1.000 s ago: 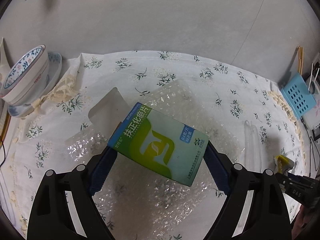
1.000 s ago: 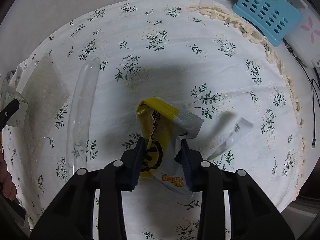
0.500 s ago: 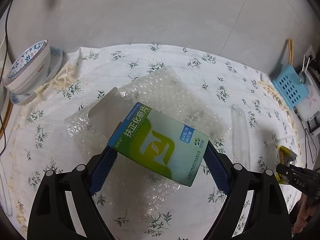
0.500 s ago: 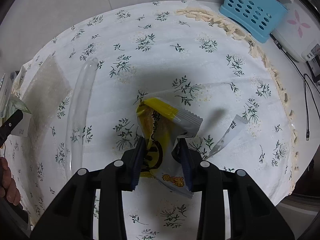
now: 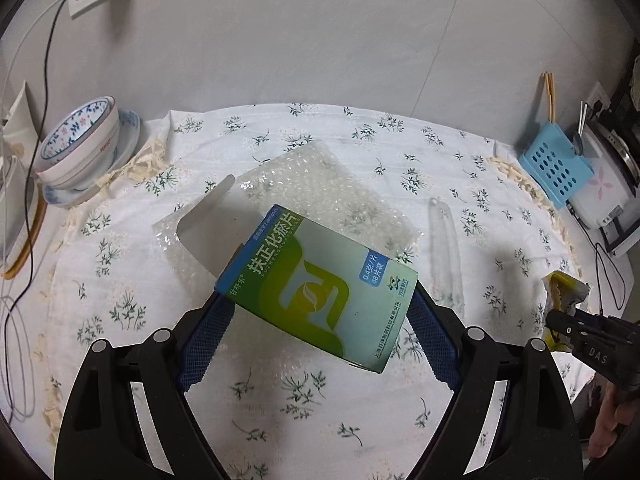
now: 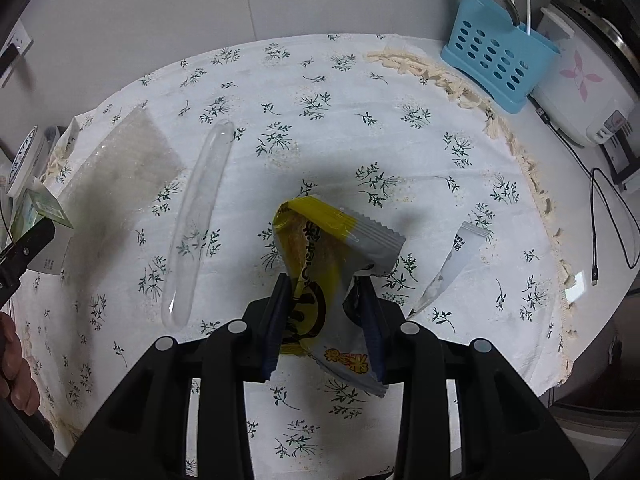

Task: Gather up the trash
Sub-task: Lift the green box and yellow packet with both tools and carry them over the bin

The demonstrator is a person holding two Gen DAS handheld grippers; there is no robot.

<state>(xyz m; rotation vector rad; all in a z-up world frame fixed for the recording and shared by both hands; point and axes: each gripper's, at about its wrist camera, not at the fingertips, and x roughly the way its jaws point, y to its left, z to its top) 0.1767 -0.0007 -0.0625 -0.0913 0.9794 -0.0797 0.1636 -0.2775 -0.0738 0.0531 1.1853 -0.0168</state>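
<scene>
Left tongs (image 5: 316, 304) are holding a medicine box (image 5: 320, 288) clear above the table (image 5: 304, 400), its open flap pointing up-left. Directly under and behind the box, a bubble-wrap sheet (image 5: 320, 184) is lying flat on the tablecloth (image 5: 120, 264). Right of the sheet, a long clear plastic sleeve (image 6: 200, 216) is lying lengthwise. Right tongs (image 6: 324, 320) are gripping a snack wrapper (image 6: 332, 248) above the cloth; just right of it a small torn sachet (image 6: 452, 268) is resting. Stacked bowls (image 5: 80, 148) are sitting at the table's far left edge. A utensil caddy (image 6: 496, 52) is standing at the far right, a rice cooker (image 6: 580, 80) beside it.
</scene>
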